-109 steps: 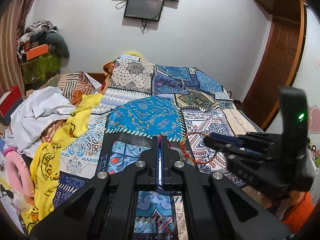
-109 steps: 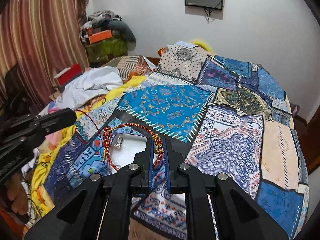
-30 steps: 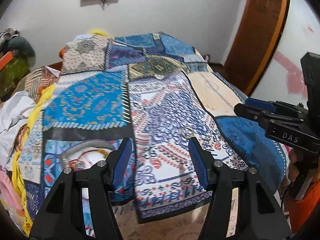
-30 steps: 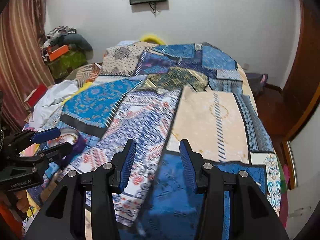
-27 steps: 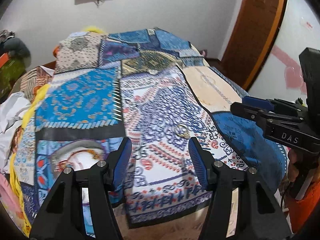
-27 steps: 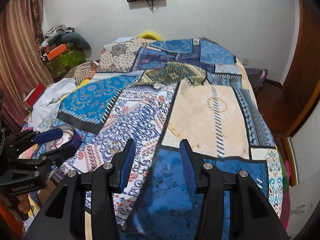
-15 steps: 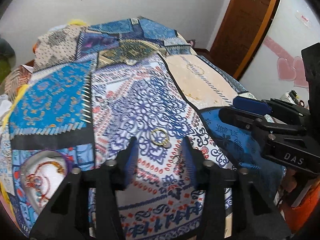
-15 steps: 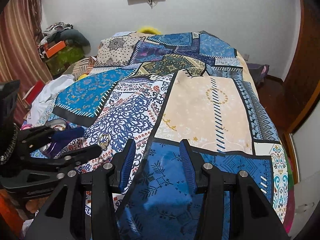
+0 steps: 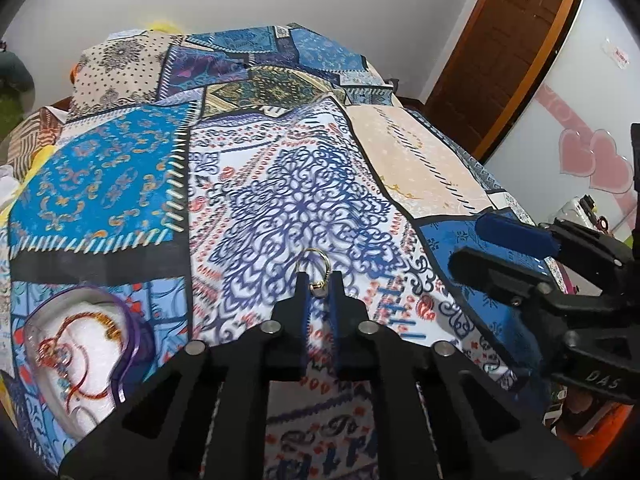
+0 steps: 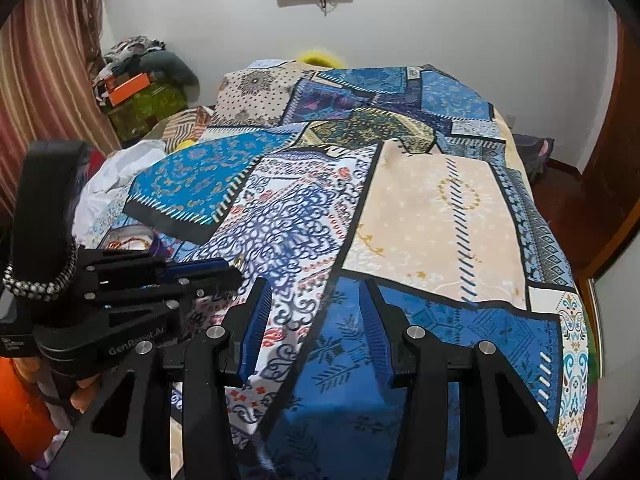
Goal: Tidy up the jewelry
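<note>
Left claw (image 9: 319, 280) nearly clenched around gold ring (image 9: 317, 267), right claw (image 10: 316, 312) released; thin ring may slip onto bedspread (image 9: 288, 200) short of heart box (image 9: 82, 344).

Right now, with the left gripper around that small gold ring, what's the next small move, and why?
Probably close the left gripper fully on the small gold ring: it sits between the nearly closed fingers, lying on the patchwork bedspread, not visibly clamped yet.

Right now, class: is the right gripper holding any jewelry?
No, the right gripper is open, with only the bedspread showing between its fingers.
</note>
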The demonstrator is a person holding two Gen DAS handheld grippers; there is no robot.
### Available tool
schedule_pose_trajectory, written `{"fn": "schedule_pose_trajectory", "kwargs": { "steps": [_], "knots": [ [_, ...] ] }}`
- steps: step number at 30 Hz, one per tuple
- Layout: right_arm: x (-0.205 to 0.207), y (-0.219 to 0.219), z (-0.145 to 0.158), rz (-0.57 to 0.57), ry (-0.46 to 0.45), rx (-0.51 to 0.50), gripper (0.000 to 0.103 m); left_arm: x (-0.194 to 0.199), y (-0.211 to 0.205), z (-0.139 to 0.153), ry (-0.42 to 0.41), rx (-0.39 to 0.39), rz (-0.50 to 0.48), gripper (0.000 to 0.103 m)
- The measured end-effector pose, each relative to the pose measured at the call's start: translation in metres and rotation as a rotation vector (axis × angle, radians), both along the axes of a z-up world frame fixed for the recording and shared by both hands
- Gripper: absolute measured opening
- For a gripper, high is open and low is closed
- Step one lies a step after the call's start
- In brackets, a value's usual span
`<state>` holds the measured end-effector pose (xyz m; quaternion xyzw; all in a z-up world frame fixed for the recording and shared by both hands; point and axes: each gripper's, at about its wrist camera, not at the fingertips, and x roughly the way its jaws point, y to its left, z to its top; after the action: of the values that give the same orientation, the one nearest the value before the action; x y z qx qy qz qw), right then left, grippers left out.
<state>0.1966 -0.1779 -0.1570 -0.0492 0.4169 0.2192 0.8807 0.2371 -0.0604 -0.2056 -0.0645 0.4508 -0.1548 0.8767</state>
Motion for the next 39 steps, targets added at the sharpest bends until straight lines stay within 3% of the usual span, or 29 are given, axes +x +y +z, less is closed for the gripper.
{"fn": "schedule_pose_trajectory", "kwargs": {
  "steps": [13,14,16,18,27,33,39],
  "knots": [
    [-0.001,0.047,-0.019,0.121,0.02,-0.063,0.041,-0.035,0.031,0.021,-0.075,0.017,0.041,0.007],
    [0.001,0.049,-0.02,0.127,0.026,-0.067,0.039,-0.037,0.032,0.022,-0.079,0.017,0.043,0.007],
    [0.004,0.055,-0.024,0.145,0.052,-0.077,0.021,-0.04,0.034,0.023,-0.085,0.016,0.045,0.007],
    [0.005,0.059,-0.027,0.167,0.066,-0.091,0.015,-0.041,0.037,0.024,-0.09,0.015,0.049,0.007],
    [0.002,0.069,-0.034,0.204,0.056,-0.142,0.008,-0.051,0.044,0.027,-0.099,-0.007,0.071,0.007],
    [0.001,0.066,-0.023,0.168,0.049,-0.119,0.008,-0.066,0.055,0.042,-0.137,0.003,0.092,0.007],
    [-0.006,0.064,0.013,0.133,-0.022,-0.07,0.008,-0.08,0.074,0.061,-0.186,0.011,0.126,0.007]
  ]
}}
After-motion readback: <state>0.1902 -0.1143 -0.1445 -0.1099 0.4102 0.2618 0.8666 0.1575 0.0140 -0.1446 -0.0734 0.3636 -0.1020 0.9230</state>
